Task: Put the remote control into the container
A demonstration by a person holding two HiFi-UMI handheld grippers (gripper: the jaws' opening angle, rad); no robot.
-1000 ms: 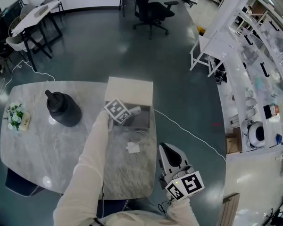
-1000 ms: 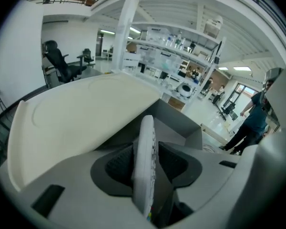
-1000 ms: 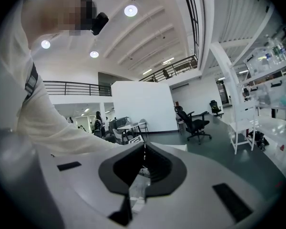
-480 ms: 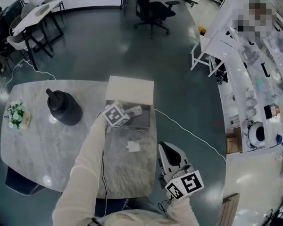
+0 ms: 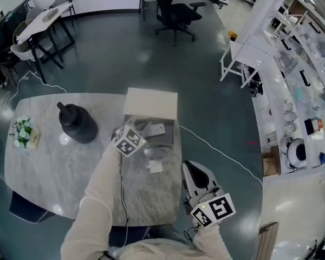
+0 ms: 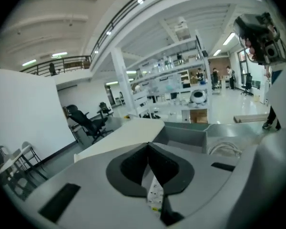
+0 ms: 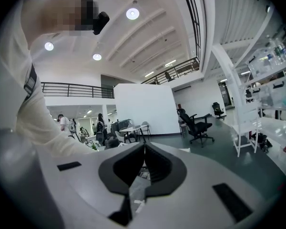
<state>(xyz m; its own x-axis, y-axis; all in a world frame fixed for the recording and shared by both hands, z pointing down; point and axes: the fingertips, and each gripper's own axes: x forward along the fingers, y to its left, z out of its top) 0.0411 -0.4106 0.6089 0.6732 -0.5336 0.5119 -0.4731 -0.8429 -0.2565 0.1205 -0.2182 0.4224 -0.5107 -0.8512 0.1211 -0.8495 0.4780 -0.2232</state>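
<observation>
The white remote control (image 5: 155,129) lies inside the grey container (image 5: 168,138), whose white lid (image 5: 150,102) stands open at the back. My left gripper (image 5: 135,135) hovers at the container's near left edge, shut with nothing between its jaws. In the left gripper view the left gripper (image 6: 148,145) has its tips touching, and a strip of the remote (image 6: 155,193) shows beyond them, with the container wall (image 6: 188,135) ahead. My right gripper (image 5: 193,170) is held off the table's right front corner. In its own view the right gripper (image 7: 143,145) is shut and holds nothing.
A white charger with a coiled cable (image 5: 156,166) lies on the marble table (image 5: 54,172) just in front of the container. A black vase (image 5: 78,124) and a small flower pot (image 5: 23,132) stand at the left. A white cord (image 5: 222,156) runs across the floor at the right.
My left gripper has drawn back from the container toward me and its jaws have closed. The remote stays lying in the container. The right gripper has not moved.
</observation>
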